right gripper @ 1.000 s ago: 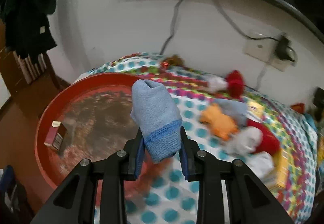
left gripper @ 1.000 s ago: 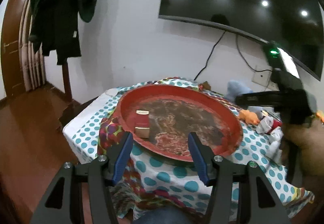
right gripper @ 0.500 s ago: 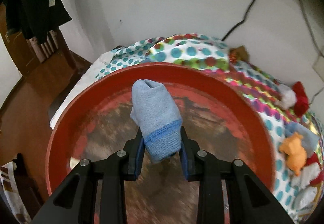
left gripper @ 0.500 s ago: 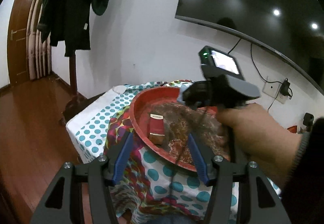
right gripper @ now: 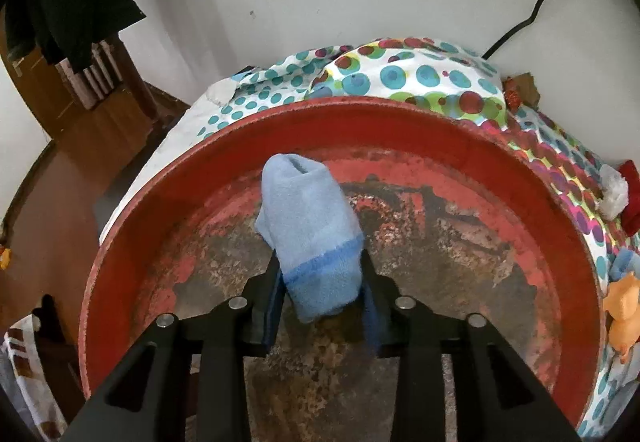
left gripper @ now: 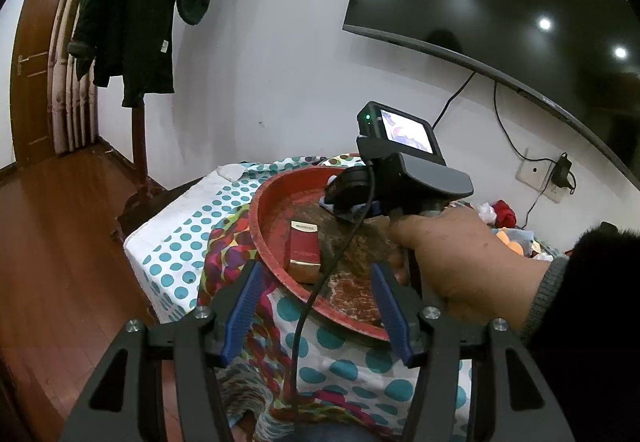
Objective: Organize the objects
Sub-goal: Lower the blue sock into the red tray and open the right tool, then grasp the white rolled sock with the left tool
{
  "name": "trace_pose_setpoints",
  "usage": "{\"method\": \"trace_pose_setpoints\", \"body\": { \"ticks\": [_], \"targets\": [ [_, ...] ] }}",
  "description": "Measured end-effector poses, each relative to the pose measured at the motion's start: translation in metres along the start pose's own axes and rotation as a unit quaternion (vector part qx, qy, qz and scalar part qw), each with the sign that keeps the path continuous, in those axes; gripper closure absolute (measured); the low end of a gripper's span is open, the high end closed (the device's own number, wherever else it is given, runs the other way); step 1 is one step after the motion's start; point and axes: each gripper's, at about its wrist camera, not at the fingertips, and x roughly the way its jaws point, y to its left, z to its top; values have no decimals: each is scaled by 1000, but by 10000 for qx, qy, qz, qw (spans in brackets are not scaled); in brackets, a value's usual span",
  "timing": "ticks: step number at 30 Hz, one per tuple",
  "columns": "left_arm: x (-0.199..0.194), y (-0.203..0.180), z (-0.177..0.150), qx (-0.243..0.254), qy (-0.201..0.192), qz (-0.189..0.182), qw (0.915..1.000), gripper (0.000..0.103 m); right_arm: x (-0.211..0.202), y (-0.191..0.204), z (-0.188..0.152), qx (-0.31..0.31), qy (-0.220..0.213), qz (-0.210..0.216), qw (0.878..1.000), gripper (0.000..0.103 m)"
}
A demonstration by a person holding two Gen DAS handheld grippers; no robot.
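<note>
Sock (right gripper: 310, 234), pale blue with a darker band, is clamped between the fingers of the right gripper (right gripper: 320, 298), which hangs over the middle of the red tray (right gripper: 400, 122). The toe end stands up and forward past the fingertips; whether any part of it touches the tray floor cannot be told. The tray sits on the spotted cloth (right gripper: 404, 76) covering the bench, toward the bench's left end, with its far rim close to the wall-side edge.

From the left wrist view, the left gripper (left gripper: 316, 306) holds nothing, its fingers spread wide apart, just short of the tray's near rim. A red and gold box (left gripper: 305, 248) lies inside the tray near that rim. Other toys and cloths (right gripper: 618, 198) lie on the bench beyond the tray's right rim.

The step in hand looks like dropping the sock into the tray. The risks are small but real: soft knit may cling to the rubbery pads when they part, so the sock could lift away with the gripper. Released too far toward the near rim, it could land on the box and cover it. The cable (left gripper: 320, 274) trailing from the right gripper hangs across the tray and might drag the box as the hand pulls away.
</note>
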Motion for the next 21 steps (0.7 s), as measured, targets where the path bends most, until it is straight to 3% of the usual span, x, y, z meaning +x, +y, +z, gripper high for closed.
{"method": "trace_pose_setpoints", "body": {
  "ticks": [3,5,9,12,14,16,18,21],
  "targets": [
    [-6,2,2,-110,-90,-180,9997,45,-25,-3,-2,-3,-428,-34,9991,42],
    [-14,3,4,-227,-251,-331,9989,42,-48,-6,-5,-18,-771,-83,9970,24],
    [-43,-1,5,-289,-976,-757,9919,31,-106,-38,-24,40,-1512,-664,9863,15],
    [-56,-14,1,-144,-1351,-1196,9835,18,-141,-91,-55,432,-1881,-1129,9747,10],
    [-50,-27,-5,1,-1160,-1490,9820,18,-160,-138,-85,810,-2017,-1493,9646,9],
    [-35,-48,-14,470,-530,-1734,9823,18,-175,-178,-114,1113,-2106,-1816,9541,6],
    [-24,-72,-28,1050,27,-1831,9775,18,-189,-220,-150,1412,-2139,-2176,9418,4],
    [-21,-99,-46,1503,283,-1920,9694,18,-205,-278,-204,1868,-2081,-2625,9235,4]
  ]
}}
